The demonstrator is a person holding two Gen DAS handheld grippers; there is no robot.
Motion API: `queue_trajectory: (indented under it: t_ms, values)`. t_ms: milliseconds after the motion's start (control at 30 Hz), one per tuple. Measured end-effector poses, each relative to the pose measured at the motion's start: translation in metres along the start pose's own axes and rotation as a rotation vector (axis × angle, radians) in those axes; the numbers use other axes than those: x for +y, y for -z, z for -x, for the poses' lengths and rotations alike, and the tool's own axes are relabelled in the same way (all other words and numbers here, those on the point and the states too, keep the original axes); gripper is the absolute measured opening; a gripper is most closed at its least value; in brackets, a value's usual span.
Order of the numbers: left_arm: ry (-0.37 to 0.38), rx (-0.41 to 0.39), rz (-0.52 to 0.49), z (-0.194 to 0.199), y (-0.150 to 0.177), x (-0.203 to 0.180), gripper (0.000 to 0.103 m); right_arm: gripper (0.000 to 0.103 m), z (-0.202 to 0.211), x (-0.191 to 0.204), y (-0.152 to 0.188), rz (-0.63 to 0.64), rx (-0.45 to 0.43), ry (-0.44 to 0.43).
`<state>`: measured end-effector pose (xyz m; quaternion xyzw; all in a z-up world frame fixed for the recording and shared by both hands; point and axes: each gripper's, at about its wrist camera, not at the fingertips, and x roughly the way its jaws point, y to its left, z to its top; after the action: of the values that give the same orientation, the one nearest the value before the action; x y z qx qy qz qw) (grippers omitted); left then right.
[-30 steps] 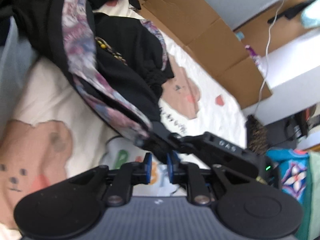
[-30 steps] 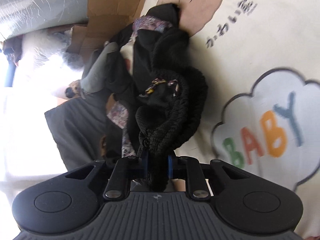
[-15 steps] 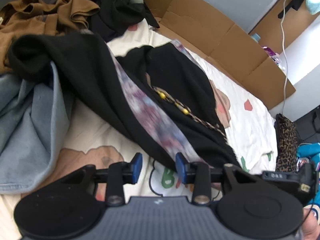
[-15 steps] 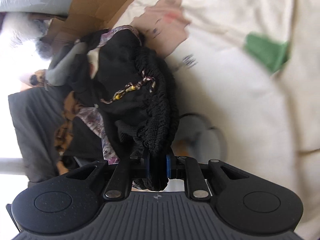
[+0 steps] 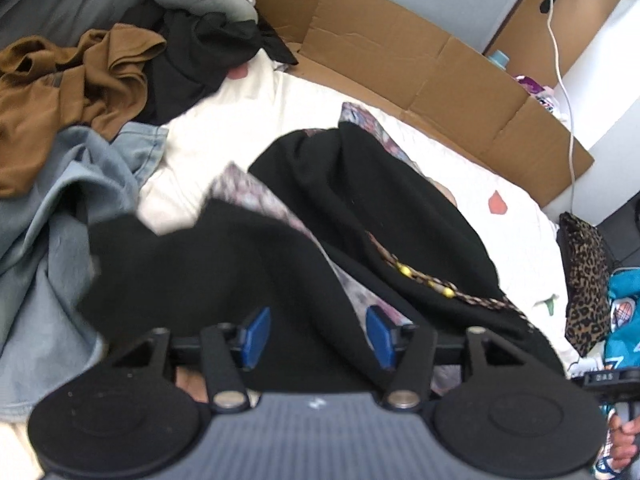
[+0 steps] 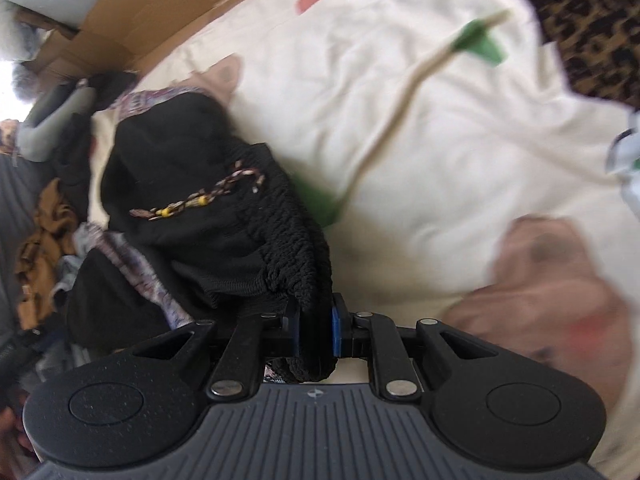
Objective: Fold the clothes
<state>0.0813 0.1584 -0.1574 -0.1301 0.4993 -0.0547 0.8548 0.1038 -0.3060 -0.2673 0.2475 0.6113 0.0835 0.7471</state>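
A black garment with a purple patterned lining and a beaded braid trim lies bunched on the cream printed blanket. In the left wrist view my left gripper stands open, its blue pads wide apart, with black cloth draped loosely between and under them. In the right wrist view my right gripper is shut on the knitted black edge of the same garment, which trails away to the left. The right gripper's body shows at the lower right edge of the left wrist view, with a hand on it.
A pile of clothes sits at the left: a brown garment, a light blue denim one, grey and black pieces. Flattened cardboard lines the far side. A leopard-print item lies at the blanket's right edge.
My left gripper has let go of the black garment and opened wide. The right gripper kept its hold and carried the knitted edge across the blanket; the garment has dropped lower and spread.
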Motion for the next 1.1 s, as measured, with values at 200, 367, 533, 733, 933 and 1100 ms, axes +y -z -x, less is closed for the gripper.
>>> queue_trajectory:
  t_ms: [200,367,533,733,933,1100]
  values:
    - [-0.025,0.004,-0.045,-0.014,-0.013,-0.010,0.061,0.013,0.025,-0.030,-0.026,0.060,-0.021,0.106]
    - [-0.060,0.015,-0.076,-0.034,-0.026,-0.015,0.062,0.013,0.041,-0.050,-0.052,0.099,-0.042,0.203]
    - [-0.079,0.017,-0.115,-0.060,-0.042,-0.024,0.071,0.013,0.049,-0.067,-0.076,0.101,-0.084,0.305]
    - [-0.087,0.026,-0.173,-0.102,-0.065,-0.040,0.073,0.014,0.044,-0.082,-0.096,0.083,-0.151,0.440]
    - [-0.100,0.042,-0.230,-0.147,-0.086,-0.050,0.074,0.049,0.048,-0.090,-0.093,0.025,-0.228,0.411]
    - [-0.135,0.052,-0.246,-0.180,-0.099,-0.048,0.080,0.057,0.067,-0.104,-0.082,-0.129,-0.284,0.353]
